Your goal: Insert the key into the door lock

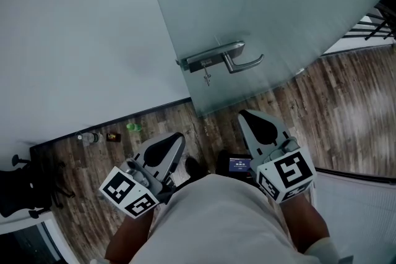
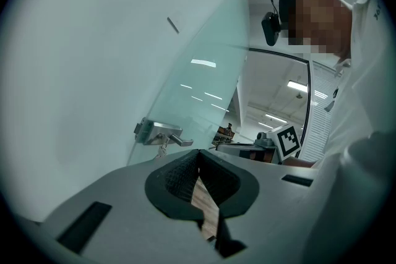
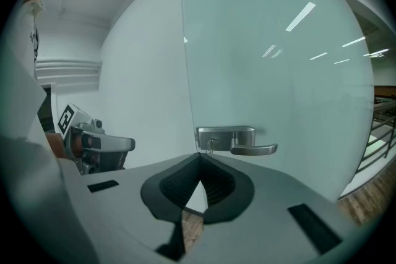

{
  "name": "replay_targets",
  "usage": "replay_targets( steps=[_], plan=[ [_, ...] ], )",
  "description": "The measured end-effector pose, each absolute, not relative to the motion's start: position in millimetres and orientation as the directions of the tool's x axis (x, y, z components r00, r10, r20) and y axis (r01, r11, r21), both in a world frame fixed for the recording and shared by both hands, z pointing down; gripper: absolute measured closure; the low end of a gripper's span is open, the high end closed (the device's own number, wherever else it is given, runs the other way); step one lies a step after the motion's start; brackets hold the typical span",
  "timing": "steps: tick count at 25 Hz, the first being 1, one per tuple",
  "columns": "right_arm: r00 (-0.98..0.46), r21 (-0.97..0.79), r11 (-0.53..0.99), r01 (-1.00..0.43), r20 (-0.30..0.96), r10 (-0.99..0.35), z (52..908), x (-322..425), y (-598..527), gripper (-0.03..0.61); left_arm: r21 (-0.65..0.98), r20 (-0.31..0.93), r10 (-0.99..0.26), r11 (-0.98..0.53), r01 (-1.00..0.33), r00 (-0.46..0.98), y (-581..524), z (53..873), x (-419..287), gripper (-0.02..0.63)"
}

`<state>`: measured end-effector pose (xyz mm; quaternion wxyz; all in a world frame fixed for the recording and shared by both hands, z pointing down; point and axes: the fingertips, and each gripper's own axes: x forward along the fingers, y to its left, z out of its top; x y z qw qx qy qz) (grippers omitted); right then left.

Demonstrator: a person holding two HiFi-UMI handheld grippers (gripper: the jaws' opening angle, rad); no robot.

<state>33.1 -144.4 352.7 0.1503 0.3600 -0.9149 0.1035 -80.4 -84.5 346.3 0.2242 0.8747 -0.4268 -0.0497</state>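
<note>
The key point(image 1: 206, 76) looks to be in the lock point(image 1: 213, 57) at the edge of the glass door point(image 1: 260, 3), just beside the handle point(image 1: 245, 63). A small bit hangs down from it. The left gripper point(image 1: 176, 137) and the right gripper point(image 1: 245, 115) are both shut tight and hold nothing, well apart from the door. The key looks small, light, hard and slippery. I think its flat head is the best place to pinch it.
</note>
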Motion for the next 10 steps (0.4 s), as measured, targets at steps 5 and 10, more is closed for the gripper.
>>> replay_targets(
  steps=[5,10],
  plan=[
    [-0.694,-0.077,0.720,-0.690,0.353,-0.628,353.4,31.3,-146.4,0.568,0.436,0.106,-0.767,-0.537,-0.723,0.633,-84.7,346.4,-81.2,0.598],
    [-0.703,-0.063,0.729,-0.681,0.336,-0.627,348.6,23.3,-152.4,0.568,0.429,0.101,-0.772,-0.536,-0.728,0.628,-87.1,344.7,-85.8,0.598]
  ],
)
